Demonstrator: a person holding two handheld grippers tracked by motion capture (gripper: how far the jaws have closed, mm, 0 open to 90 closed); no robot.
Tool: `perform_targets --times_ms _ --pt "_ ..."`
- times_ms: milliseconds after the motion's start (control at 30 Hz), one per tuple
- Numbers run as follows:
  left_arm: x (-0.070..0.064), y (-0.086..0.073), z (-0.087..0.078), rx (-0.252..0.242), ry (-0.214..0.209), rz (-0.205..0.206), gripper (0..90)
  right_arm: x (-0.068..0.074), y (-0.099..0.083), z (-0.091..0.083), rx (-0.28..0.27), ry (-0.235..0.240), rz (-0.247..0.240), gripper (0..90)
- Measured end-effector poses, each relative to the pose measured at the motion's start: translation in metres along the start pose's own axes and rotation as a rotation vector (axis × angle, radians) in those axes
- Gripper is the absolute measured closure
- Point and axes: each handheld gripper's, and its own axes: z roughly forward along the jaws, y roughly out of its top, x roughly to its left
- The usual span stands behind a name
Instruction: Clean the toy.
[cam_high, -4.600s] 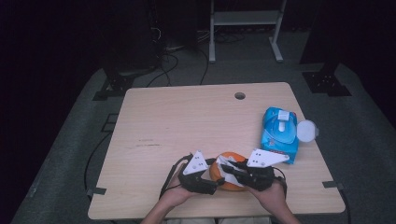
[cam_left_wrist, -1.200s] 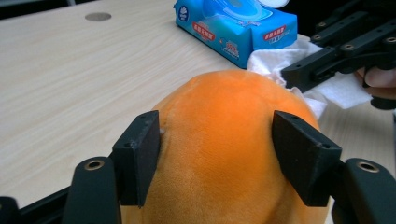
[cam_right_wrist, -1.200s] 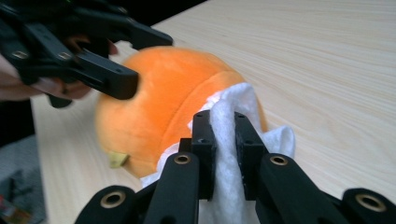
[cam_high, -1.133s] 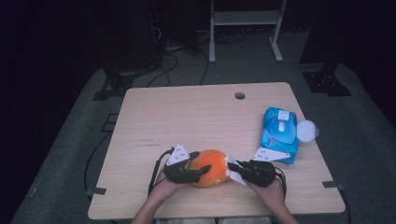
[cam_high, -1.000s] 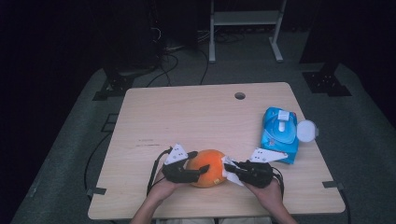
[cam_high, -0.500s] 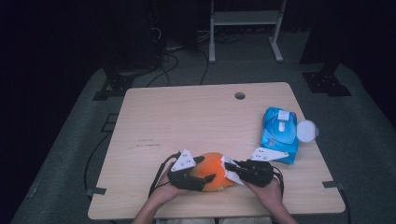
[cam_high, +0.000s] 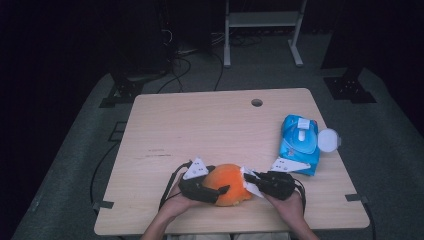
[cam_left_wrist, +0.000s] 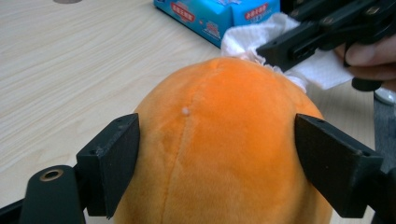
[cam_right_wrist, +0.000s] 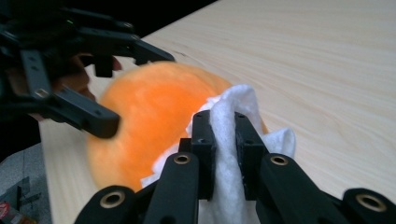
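A person wipes an orange plush ball (cam_high: 229, 184) near the front edge of a wooden desk (cam_high: 200, 125). The left hand-held gripper (cam_high: 215, 191) grasps the ball, a jaw on each side. The right hand-held gripper (cam_high: 248, 178) is clenched on a white wipe (cam_right_wrist: 231, 140) pressed against the ball's side. Wiping looks under way; how much surface remains is unclear. A blue wipe pack (cam_high: 300, 142) lies near the right edge; the desk's far half offers open room
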Motion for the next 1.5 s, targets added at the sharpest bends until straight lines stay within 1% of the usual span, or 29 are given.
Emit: perform_targets --times_ms 67,100,167,200,233,300,367,400,433,500,567,633,700,800,867,933,1033,1100,1167,1200,1233,1267,1300,1333,1433,1467,1500 --pt "-0.002 0.0 0.0 0.002 -0.007 0.025 16.7 0.008 0.004 -0.001 -0.021 0.025 -0.017 80.6" --pt "-0.003 -0.001 0.0 -0.001 -0.008 0.03 16.8 0.011 0.007 -0.001 -0.028 0.038 -0.029 80.6" --pt "-0.002 -0.001 0.0 -0.001 -0.006 0.028 16.8 0.015 0.008 -0.001 -0.029 0.04 -0.047 80.5" --pt "-0.002 -0.001 -0.001 0.0 -0.007 0.031 16.8 0.013 0.007 0.0 -0.029 0.039 -0.047 80.5" --pt "-0.002 -0.001 -0.001 0.0 -0.005 0.028 16.8 0.01 0.006 0.0 -0.024 0.033 -0.035 80.5" --pt "0.0 -0.002 -0.001 0.002 -0.008 0.018 16.8 0.001 0.002 -0.001 -0.006 0.002 -0.013 80.5" --pt "0.003 -0.003 -0.002 -0.005 -0.011 0.002 16.8 -0.007 -0.003 -0.002 0.002 -0.004 0.033 80.5" --pt "0.004 -0.003 -0.002 -0.003 -0.011 -0.004 16.8 -0.008 -0.005 -0.002 0.0 0.0 0.044 80.5" --pt "0.005 -0.004 -0.002 -0.004 -0.007 -0.01 16.8 -0.006 -0.004 -0.002 -0.005 0.004 0.044 80.6" --pt "0.007 -0.004 -0.003 -0.001 -0.004 -0.019 16.8 0.004 0.001 -0.002 -0.019 0.024 0.006 80.4" --pt "0.009 -0.005 -0.003 -0.01 -0.009 -0.032 16.8 0.013 0.006 -0.003 -0.037 0.052 -0.026 80.4" --pt "0.012 -0.006 -0.004 -0.011 -0.013 -0.045 16.8 0.016 0.006 -0.003 -0.04 0.059 -0.039 80.4" --pt "0.014 -0.007 -0.005 -0.012 -0.019 -0.056 16.8 0.013 0.001 -0.002 -0.024 0.054 -0.016 80.5" --pt "0.014 -0.007 -0.005 -0.012 -0.02 -0.054 16.8 0.004 -0.004 -0.002 -0.006 0.035 0.012 80.5" --pt "0.014 -0.007 -0.004 -0.01 -0.022 -0.056 16.8 0.004 -0.004 -0.002 -0.005 0.034 0.016 80.5" --pt "0.013 -0.007 -0.004 -0.011 -0.027 -0.05 16.7 0.007 -0.001 -0.002 -0.016 0.044 0.016 80.4" --pt "0.01 -0.006 -0.003 -0.01 -0.028 -0.034 16.7 0.012 0.003 -0.002 -0.035 0.063 0.001 80.4" --pt "0.01 -0.006 -0.003 -0.01 -0.032 -0.033 16.7 0.008 0.001 -0.001 -0.026 0.049 0.003 80.5" --pt "0.009 -0.006 -0.002 -0.014 -0.034 -0.033 16.7 -0.001 -0.004 0.0 -0.012 0.029 0.034 80.5" --pt "0.008 -0.006 -0.002 -0.016 -0.033 -0.031 16.6 -0.006 -0.007 0.001 -0.007 0.02 0.06 80.5" --pt "0.007 -0.006 -0.002 -0.012 -0.03 -0.022 16.7 -0.008 -0.009 0.001 -0.004 0.02 0.076 80.5" --pt "0.006 -0.005 -0.002 -0.008 -0.028 -0.015 16.6 -0.008 -0.009 0.001 -0.004 0.019 0.074 80.5" --pt "0.005 -0.005 -0.002 -0.007 -0.027 -0.011 16.6 -0.004 -0.006 0.001 -0.004 0.014 0.06 80.5" --pt "0.005 -0.005 -0.002 -0.005 -0.028 -0.004 16.6 -0.002 -0.004 0.0 -0.012 0.019 0.055 80.5" --pt "0.002 -0.005 -0.001 -0.01 -0.036 0.014 16.6 0.009 0.005 -0.003 -0.053 0.057 0.019 80.4" --pt "0.001 -0.004 0.0 -0.01 -0.035 0.019 16.6 0.011 0.006 -0.003 -0.058 0.065 0.013 80.4" --pt "0.0 -0.004 0.0 -0.01 -0.035 0.025 16.5 0.012 0.006 -0.002 -0.054 0.063 0.009 80.4"
